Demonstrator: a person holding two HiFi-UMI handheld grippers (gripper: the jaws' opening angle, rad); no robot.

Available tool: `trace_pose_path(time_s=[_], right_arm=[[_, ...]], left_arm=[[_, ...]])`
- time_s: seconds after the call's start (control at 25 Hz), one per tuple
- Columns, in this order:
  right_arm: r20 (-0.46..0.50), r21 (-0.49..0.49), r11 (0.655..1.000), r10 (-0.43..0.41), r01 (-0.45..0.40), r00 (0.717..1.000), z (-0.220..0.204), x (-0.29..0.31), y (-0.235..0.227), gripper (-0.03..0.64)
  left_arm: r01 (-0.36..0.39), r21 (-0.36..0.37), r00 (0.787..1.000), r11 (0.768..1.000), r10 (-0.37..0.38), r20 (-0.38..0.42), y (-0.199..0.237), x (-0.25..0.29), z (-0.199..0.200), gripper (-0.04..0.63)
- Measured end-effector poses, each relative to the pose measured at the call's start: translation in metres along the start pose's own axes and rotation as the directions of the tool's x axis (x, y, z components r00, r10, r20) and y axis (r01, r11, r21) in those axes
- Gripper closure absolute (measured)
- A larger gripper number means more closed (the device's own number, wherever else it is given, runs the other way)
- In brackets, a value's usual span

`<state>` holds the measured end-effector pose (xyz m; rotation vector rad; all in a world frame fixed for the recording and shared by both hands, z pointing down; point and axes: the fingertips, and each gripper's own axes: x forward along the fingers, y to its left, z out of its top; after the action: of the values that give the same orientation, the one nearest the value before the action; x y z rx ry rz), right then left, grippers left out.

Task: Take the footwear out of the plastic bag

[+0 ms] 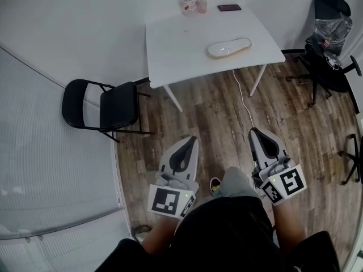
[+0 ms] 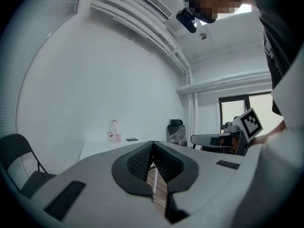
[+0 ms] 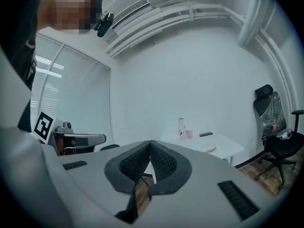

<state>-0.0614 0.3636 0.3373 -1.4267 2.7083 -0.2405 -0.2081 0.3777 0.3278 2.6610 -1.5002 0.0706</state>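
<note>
White table (image 1: 181, 50) ahead of the left gripper (image 1: 190, 140); black folding chair (image 1: 118, 107) to its left; wood-plank floor (image 1: 215, 118) beneath; black office chair (image 1: 329, 67) far right.

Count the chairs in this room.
3. A black folding chair stands left of the white table; a black office chair stands right of it; a third chair, cut off at the right edge, looks like another office chair. Others may be hidden.

White table (image 1: 170, 44), black chair (image 1: 116, 103), brown floor (image 1: 215, 123)
</note>
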Motion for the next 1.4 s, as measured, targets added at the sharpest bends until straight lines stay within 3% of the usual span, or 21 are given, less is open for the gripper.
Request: trace_pose_path(time_s=[0.88,1.4], right_arm=[[0.022,-0.040,0.998,0.049,-0.048,0.999,0.018,0.028,0.025,0.601],[0.035,-0.034,0.998,0.060,-0.059,0.998,0.021,0.073,-0.023,0.601]], left_arm=[[-0.072,-0.020,0.994,0.997,0.073,0.079,0.047,-0.012,0.016,0.574],[-0.071,0.006,0.996,0.997,0.071,0.059,0.063,0.050,0.020,0.574]])
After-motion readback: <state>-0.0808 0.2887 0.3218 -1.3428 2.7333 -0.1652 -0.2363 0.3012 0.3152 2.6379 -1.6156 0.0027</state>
